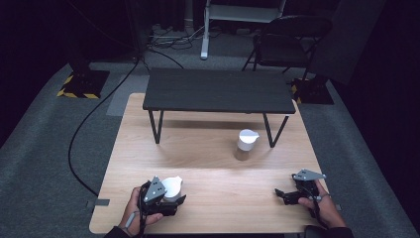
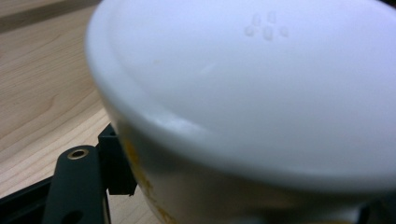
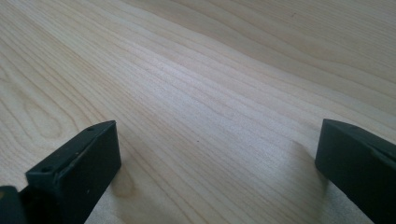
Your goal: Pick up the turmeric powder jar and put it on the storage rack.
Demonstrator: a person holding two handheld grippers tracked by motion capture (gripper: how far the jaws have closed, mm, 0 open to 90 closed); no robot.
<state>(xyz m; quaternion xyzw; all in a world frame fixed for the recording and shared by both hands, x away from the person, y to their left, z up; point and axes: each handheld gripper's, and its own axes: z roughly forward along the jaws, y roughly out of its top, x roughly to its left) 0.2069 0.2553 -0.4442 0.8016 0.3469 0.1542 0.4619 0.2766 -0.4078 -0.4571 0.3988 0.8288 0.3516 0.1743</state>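
Note:
A white lidded cup point(image 1: 173, 187) sits at the near left of the wooden table point(image 1: 213, 163), and my left gripper point(image 1: 174, 194) is shut on it. In the left gripper view the cup's white lid point(image 2: 261, 79) looms very close, with yellow print on the wall below it and one black finger point(image 2: 114, 163) against its left side. A second white lidded cup point(image 1: 246, 141) stands upright mid-table, right of centre. My right gripper point(image 1: 286, 194) rests at the near right, open, its fingers point(image 3: 79, 163) wide apart over bare wood with nothing between them.
A low black table point(image 1: 218, 90) on thin legs stands across the far half of the wooden table, and the second cup is just in front of its right leg. A black cable point(image 1: 79, 134) runs over the grey floor at left. A chair point(image 1: 289, 42) stands behind.

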